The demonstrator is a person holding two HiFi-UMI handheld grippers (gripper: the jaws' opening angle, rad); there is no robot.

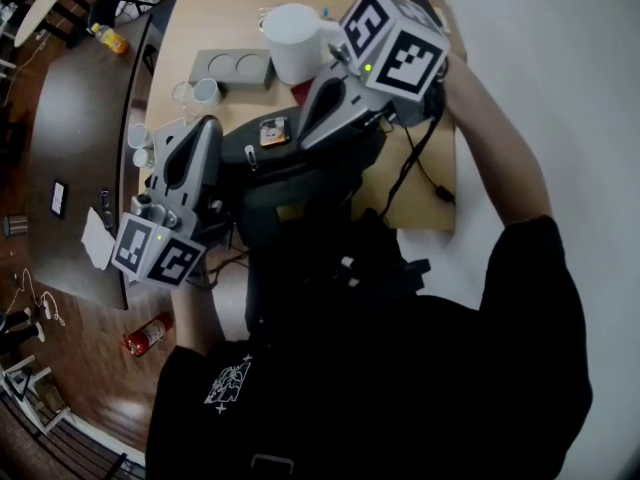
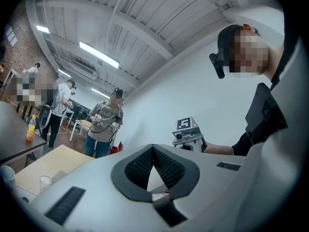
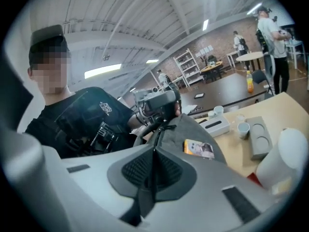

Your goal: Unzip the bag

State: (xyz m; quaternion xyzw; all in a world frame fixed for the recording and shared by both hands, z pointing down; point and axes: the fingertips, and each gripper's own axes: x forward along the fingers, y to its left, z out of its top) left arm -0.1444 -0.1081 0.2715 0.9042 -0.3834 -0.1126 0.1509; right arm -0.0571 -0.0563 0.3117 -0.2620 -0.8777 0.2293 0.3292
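Observation:
A dark grey bag [image 1: 300, 183] lies across the near edge of the wooden table [image 1: 420, 203], with a small orange picture patch [image 1: 274, 131] on it. My left gripper [image 1: 208, 128] is shut on the bag's left end. In its own view the left gripper [image 2: 153, 151] has its pads together and a dark strip of bag pinched low between them. My right gripper [image 1: 305, 140] slants down onto the bag's top. In the right gripper view the bag [image 3: 193, 129] runs towards the left gripper [image 3: 157, 100], and the right gripper [image 3: 154, 153] is shut on a dark zip pull [image 3: 142, 197].
A white jug [image 1: 295, 38] stands behind the bag. Left of it are a grey holder [image 1: 235, 66] with two round recesses and small cups [image 1: 207, 91]. A black cable [image 1: 420, 168] lies at the right. A dark table [image 1: 80, 148] and a red extinguisher [image 1: 148, 336] are at the left.

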